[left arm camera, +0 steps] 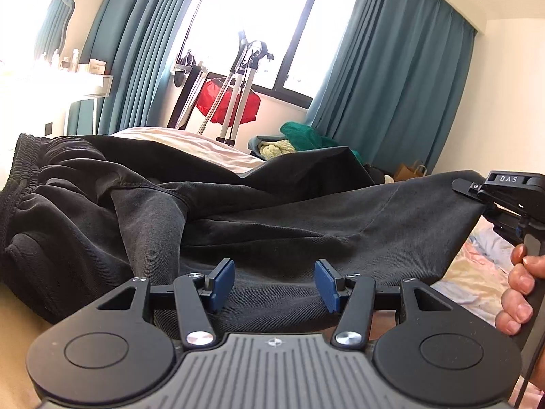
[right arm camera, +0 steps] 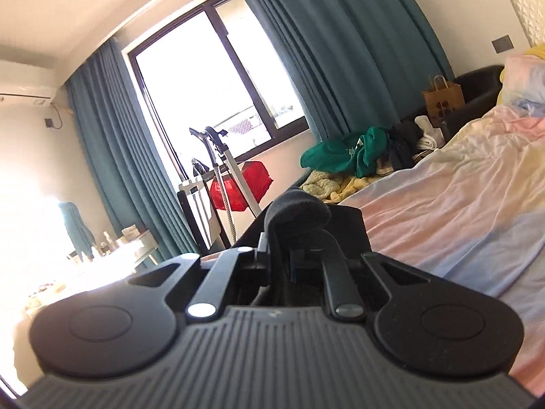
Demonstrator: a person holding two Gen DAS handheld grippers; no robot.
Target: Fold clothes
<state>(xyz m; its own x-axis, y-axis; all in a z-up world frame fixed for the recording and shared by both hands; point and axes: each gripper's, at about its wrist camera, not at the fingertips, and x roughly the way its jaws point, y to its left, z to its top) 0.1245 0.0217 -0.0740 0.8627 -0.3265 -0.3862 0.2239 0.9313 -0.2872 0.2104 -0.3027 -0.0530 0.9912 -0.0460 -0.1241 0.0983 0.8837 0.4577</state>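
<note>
teal curtains (left arm camera: 391, 78) frame a bright window (left arm camera: 259, 17) behind a bed (right arm camera: 460, 184) with a pale pastel sheet, and across that sheet lie the dark trousers (left arm camera: 272, 218), charcoal black, with a ribbed gathered waistband (left arm camera: 20, 170) bunched at the left and one leg stretched flat toward the right. the cloth looks a soft, mid-weight twill: limp, not slippery, nothing to break, but likely to sag and crease wherever it is not held, so it wants taking at two spread points along an edge or hem rather than in the middle. the right gripper (right arm camera: 294, 238) is closed tight on a rolled fold of the dark fabric, which the left wrist view shows to be the far end of the leg, raised a little off the sheet, a hand (left arm camera: 517, 293) around its handle. the left gripper (left arm camera: 274, 284) hovers low over the near edge of the leg, jaws wide apart with nothing between the blue pads (left arm camera: 224, 283).
</note>
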